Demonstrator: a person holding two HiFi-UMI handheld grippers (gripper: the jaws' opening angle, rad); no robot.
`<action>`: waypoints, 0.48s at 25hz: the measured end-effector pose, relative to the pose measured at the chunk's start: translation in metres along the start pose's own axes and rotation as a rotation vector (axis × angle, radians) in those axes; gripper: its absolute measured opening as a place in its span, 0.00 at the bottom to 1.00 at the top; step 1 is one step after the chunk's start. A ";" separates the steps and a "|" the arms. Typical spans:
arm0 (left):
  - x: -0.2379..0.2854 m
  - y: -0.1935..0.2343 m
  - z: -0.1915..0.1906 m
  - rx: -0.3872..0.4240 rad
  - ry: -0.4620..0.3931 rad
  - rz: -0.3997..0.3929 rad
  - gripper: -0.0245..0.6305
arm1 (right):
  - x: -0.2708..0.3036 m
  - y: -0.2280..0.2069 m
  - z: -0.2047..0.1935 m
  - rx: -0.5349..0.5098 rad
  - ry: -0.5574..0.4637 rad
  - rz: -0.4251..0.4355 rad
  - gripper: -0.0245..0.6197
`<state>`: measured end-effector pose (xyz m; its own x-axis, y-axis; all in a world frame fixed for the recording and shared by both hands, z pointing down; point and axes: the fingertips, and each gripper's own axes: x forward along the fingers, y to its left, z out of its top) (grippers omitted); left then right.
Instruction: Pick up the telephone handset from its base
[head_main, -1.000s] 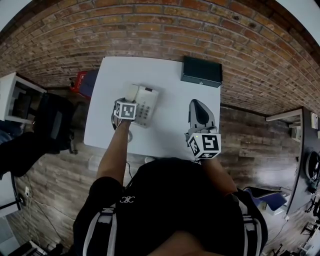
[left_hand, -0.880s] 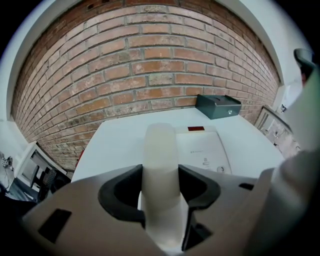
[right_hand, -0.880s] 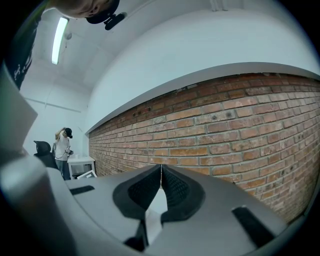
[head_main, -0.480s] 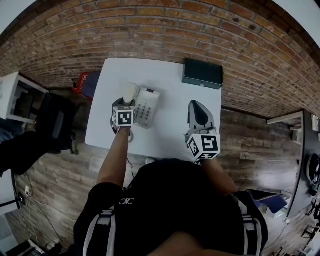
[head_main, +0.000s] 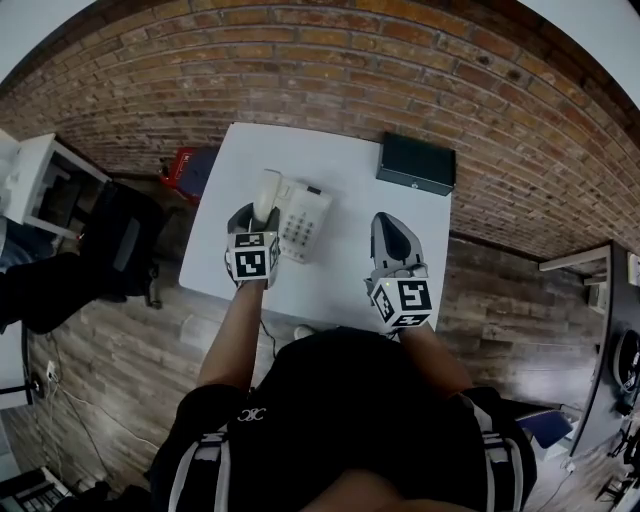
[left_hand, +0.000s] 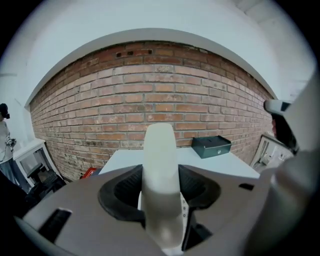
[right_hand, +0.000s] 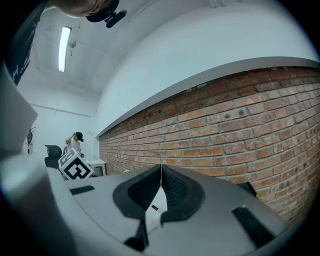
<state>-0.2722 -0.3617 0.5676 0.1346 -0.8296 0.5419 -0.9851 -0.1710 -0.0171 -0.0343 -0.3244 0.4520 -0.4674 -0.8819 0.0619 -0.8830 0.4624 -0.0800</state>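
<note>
Cream rounded handset (left_hand: 159, 175) in left gripper (head_main: 256, 216)

I'm holding my left gripper (head_main: 258, 218) at centre-left of the head view, its jaws clamping on the handset (left_hand: 160, 165), with my left forearm (head_main: 235, 330) reaching up-frame. My right gripper (head_main: 390, 226) is hovering centre-right, jaws pressing together, pointing up-frame.

The handset (left_hand: 160, 185) looks like smooth, faintly glossy pale plastic. The table (head_main: 345, 285) top is matt white and smooth, the wall (left_hand: 150, 100) rough brick, the floor (head_main: 110, 350) wood planks.
</note>
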 end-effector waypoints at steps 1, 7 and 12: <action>-0.008 -0.001 0.005 -0.006 -0.026 -0.003 0.36 | 0.001 0.004 0.001 -0.001 -0.002 0.009 0.04; -0.054 -0.007 0.026 -0.035 -0.164 0.001 0.36 | 0.007 0.022 0.003 0.000 -0.018 0.059 0.04; -0.085 -0.010 0.034 -0.071 -0.239 0.009 0.36 | 0.015 0.036 0.003 -0.007 -0.018 0.077 0.04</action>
<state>-0.2703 -0.3072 0.4930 0.1392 -0.9344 0.3278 -0.9903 -0.1324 0.0430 -0.0729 -0.3211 0.4473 -0.5332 -0.8451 0.0384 -0.8448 0.5295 -0.0769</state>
